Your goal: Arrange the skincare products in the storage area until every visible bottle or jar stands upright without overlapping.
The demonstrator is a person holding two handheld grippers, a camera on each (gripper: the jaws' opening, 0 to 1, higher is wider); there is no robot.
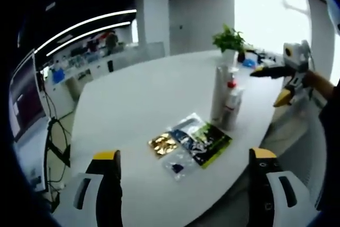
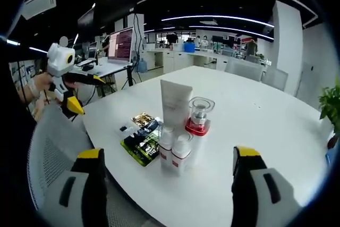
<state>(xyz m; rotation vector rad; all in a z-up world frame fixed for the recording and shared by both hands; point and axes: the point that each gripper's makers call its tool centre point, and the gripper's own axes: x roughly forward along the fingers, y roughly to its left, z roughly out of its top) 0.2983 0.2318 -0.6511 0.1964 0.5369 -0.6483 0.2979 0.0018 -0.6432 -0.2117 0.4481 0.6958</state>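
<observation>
You're working under bright, even office light: long ceiling strip lights [image 2: 223, 18] curve overhead in the right gripper view, bent by the fisheye lens. In the left gripper view a large window [image 1: 268, 17] is blown out to pure white, and its glare washes over the plant [image 1: 229, 40] and the far edge of the white table [image 1: 133, 104]. The tabletop reflects the light softly, so shadows beneath the bottles [image 2: 178, 150] are faint (barely a grey smudge). Both pictures are somewhat soft; the left one is blurrier, with labels unreadable. Straight lines bow hard towards the edges, and the background desks [image 2: 186, 51] smear out of focus.
</observation>
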